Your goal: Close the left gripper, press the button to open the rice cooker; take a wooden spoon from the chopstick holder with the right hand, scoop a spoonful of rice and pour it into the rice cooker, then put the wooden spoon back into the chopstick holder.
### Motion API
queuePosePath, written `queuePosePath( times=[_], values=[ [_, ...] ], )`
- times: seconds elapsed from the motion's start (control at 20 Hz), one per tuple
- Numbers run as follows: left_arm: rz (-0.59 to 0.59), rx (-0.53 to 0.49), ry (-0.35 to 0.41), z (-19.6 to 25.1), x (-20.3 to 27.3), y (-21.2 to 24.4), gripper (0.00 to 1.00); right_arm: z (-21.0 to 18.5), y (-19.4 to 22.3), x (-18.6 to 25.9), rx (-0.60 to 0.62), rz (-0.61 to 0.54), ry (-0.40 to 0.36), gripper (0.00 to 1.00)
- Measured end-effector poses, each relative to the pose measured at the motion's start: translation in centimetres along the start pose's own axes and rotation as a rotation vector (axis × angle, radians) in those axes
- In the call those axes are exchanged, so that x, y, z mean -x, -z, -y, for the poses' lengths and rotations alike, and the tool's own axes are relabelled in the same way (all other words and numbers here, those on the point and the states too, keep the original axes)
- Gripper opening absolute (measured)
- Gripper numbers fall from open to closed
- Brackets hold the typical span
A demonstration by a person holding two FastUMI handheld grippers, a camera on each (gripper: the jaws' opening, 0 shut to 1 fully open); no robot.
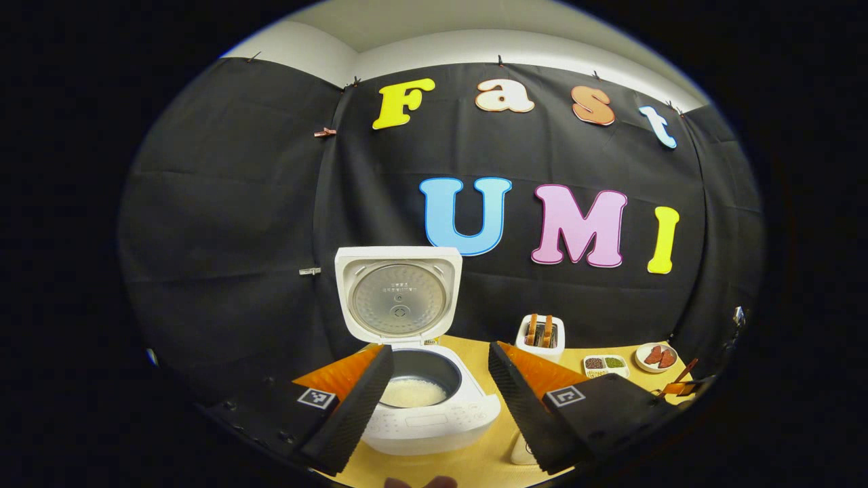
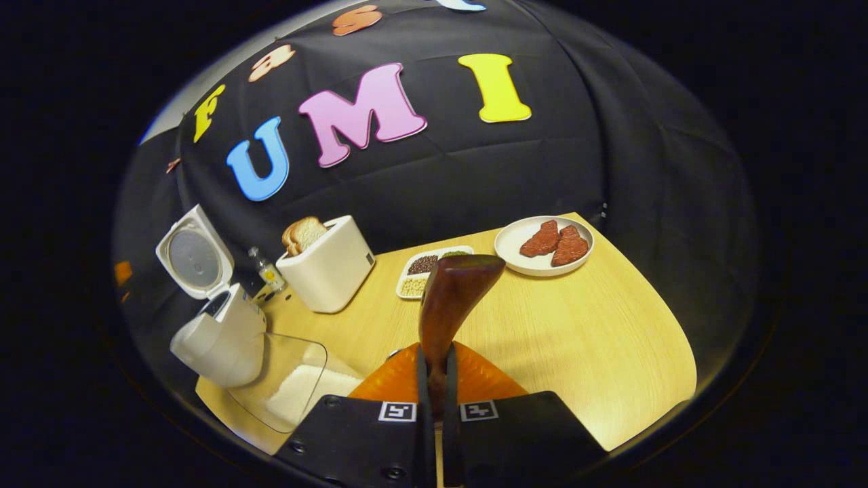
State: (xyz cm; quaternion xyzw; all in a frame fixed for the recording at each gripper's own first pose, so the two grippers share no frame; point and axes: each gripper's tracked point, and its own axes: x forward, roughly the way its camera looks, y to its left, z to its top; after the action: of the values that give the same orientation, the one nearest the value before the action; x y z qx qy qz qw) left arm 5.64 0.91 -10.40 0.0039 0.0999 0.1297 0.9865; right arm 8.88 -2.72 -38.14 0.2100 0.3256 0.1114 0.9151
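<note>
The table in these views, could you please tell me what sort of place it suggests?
Likely a mock kitchen counter in a recording booth: an open rice cooker, a toaster holding bread, and a plate of meat.

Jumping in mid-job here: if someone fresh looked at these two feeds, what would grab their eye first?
Most striking is the white rice cooker straight ahead in the left gripper view, its lid up and pale rice in its dark pot, framed by the open left gripper. In the right gripper view, the right gripper is shut on a brown wooden spoon raised over the yellow wooden table, with a clear rice container at lower left.
</note>
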Motion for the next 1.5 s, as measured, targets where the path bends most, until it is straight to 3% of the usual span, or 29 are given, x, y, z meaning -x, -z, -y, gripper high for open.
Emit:
queuePosePath(
  times=[0.15,0.35,0.6,0.85,1.05,1.3,1.5],
  values=[
    [0.000,-0.023,0.030,-0.4,0.2,-0.3,0.97,-2.0,-5.2,2.9,0.014,0.123,-0.007,0.08],
    [0.004,-0.052,0.092,-1.0,0.6,-0.6,0.97,-8.3,-8.6,7.2,0.090,0.208,-0.076,0.08],
    [-0.019,-0.096,0.157,-2.6,0.4,-0.5,0.96,-16.0,-3.7,5.4,0.217,0.145,-0.114,0.08],
    [-0.017,-0.094,0.211,-4.0,0.6,-0.8,0.97,-18.1,1.5,1.7,0.304,0.073,-0.043,0.09],
    [-0.022,-0.095,0.226,-5.5,0.9,-0.6,0.96,-17.0,3.8,-1.0,0.432,0.049,0.046,0.09],
    [-0.025,-0.090,0.211,-7.8,1.0,-0.5,0.97,-16.9,8.1,-3.6,0.435,-0.045,0.105,0.09],
    [-0.038,-0.074,0.209,-8.8,1.4,0.2,0.97,-19.7,9.4,-3.7,0.338,-0.075,0.058,0.09]
  ],
)
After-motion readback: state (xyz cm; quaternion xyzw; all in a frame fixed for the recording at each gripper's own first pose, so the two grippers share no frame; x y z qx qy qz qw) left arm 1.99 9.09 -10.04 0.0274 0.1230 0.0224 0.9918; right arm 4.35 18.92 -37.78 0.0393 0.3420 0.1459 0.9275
